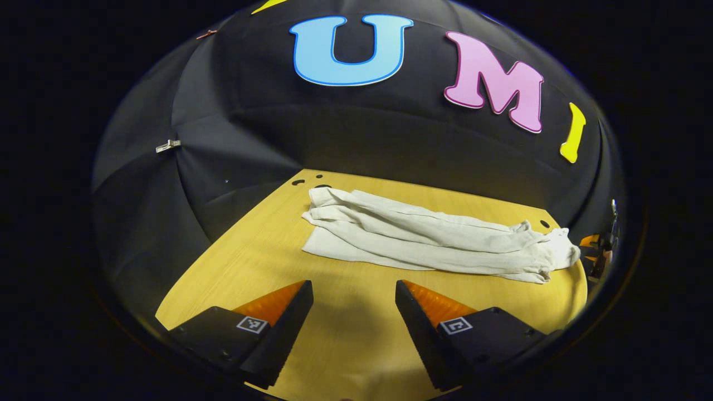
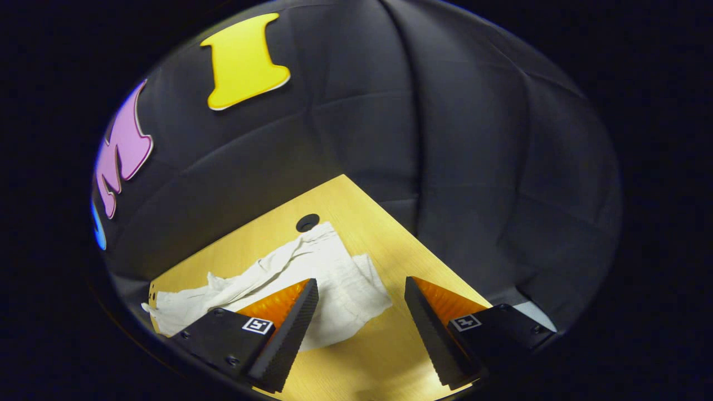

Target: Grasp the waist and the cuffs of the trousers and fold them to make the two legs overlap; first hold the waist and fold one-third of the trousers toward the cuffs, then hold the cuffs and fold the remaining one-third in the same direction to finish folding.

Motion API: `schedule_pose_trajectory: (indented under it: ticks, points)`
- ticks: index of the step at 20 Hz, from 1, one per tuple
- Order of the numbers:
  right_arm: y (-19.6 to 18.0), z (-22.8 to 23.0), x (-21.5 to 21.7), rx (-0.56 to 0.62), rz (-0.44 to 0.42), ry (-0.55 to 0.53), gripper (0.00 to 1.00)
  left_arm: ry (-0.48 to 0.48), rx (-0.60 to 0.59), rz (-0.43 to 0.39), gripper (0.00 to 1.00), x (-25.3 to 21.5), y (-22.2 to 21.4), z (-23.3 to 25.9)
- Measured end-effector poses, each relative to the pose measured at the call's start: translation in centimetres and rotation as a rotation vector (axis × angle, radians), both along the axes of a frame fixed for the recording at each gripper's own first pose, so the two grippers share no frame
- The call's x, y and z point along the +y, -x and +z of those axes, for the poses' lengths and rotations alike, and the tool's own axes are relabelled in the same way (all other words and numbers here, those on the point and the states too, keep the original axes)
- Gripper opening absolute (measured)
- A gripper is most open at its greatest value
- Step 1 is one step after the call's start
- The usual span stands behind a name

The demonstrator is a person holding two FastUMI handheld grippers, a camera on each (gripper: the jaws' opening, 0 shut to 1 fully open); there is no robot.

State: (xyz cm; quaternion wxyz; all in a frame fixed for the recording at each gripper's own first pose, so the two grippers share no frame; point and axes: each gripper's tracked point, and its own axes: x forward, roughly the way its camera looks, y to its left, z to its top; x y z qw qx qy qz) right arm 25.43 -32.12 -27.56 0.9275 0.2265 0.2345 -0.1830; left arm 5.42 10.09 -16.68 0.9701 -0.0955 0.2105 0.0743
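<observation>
Biggest thing first: the wooden table (image 1: 250, 262), pale yellow grain, running back to the black cloth wall (image 1: 234, 133) on its far and left sides. In the left gripper view its far edge carries a few dark round holes (image 1: 298, 182) near the back left corner and another hole near the right end. There's a broad bare stretch of tabletop between the near edge and the cloth, and more bare wood off to the left.

On that table, the trousers (image 1: 423, 239), off-white and wrinkled, lie stretched crosswise in a long band toward the far half. Their squarer, flatter end sits by the back left holes; the bunched, crumpled end reaches almost to the table's right edge. In the right gripper view the trousers (image 2: 334, 278) spread out from a dark hole (image 2: 307, 222) near the far corner, one ragged edge trailing left along the table's far side.

Now the left gripper (image 1: 353, 301): fingers spread wide, hovering over bare wood, well short of the cloth's near edge and touching nothing.

The right gripper (image 2: 361, 301): fingers spread wide too. One finger overlaps the cloth in view, the other sits over bare wood near the table's right edge; whether either touches I cannot tell.

Smallest: a metal clip (image 1: 167, 146) pinned on the wall.
</observation>
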Motion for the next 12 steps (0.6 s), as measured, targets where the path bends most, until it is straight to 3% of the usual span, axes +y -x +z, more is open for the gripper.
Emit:
schedule_pose_trajectory:
  ticks: [3,7,9,10,12]
  points:
    - [-0.4,-2.1,0.9,0.023,-0.011,-0.002,0.99,0.050,0.013,-0.009,0.96,-1.7,0.7,0.3]
    - [-1.3,-3.9,2.2,0.061,0.018,0.032,0.99,0.226,-0.059,0.017,0.96,-3.8,0.2,3.4]
    - [-1.3,-4.5,2.2,0.068,0.027,0.082,0.98,0.225,-0.083,0.006,0.92,-4.3,0.2,4.7]
    - [-1.6,-4.4,2.4,0.060,0.025,0.113,0.98,0.207,-0.090,-0.003,0.96,-4.2,0.3,5.3]
    - [-1.7,-5.0,2.5,0.079,0.023,0.190,0.98,0.171,-0.089,-0.022,0.96,-4.3,0.9,6.0]
